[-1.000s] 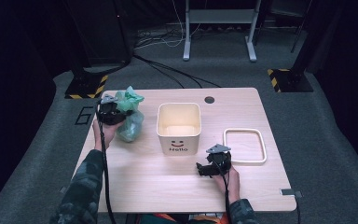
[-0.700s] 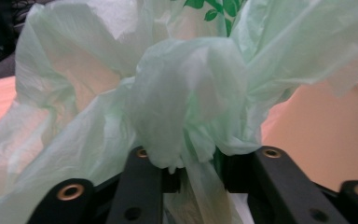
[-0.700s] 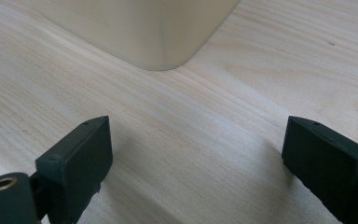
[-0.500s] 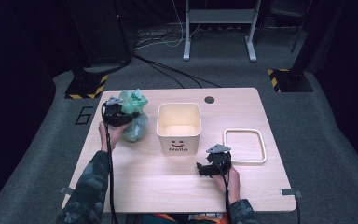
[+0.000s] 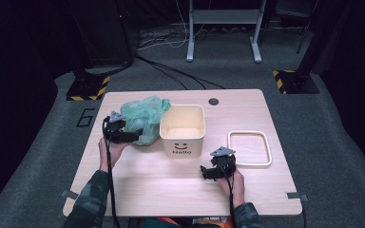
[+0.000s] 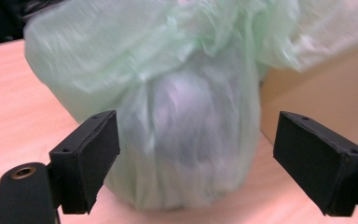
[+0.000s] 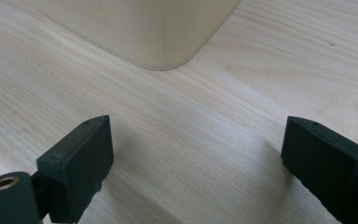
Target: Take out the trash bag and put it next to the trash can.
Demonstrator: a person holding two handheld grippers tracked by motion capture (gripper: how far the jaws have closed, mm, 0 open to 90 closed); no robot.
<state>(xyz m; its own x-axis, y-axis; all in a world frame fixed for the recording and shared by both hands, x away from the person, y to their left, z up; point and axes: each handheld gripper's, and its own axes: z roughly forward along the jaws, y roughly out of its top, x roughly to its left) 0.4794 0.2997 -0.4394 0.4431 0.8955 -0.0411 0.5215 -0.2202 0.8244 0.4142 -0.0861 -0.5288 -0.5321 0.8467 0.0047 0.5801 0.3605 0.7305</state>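
Note:
A pale green plastic bag (image 5: 145, 118) with something bundled inside stands on the wooden table (image 5: 171, 194), touching the left wall of the cream bin (image 5: 181, 142). My left gripper (image 5: 135, 136) is at the bag's left side. Its jaws have just been opening and now stand open on either side of the bag (image 6: 177, 93), with the pads clear of it. My right gripper (image 5: 204, 172) rests low in front of the bin, to the right. It is open, with bare wood between its jaws (image 7: 196, 163) and the bin's corner (image 7: 140, 28) ahead.
A white rectangular frame (image 5: 249, 133) lies flat to the right of the bin. A dark round hole (image 5: 213, 101) sits near the table's far edge. Beyond the table are cables and stand feet on grey floor.
The left hand has carried the bag rightward and down to the bin's side, and its jaws have spread off the bag. The right hand has stayed put.

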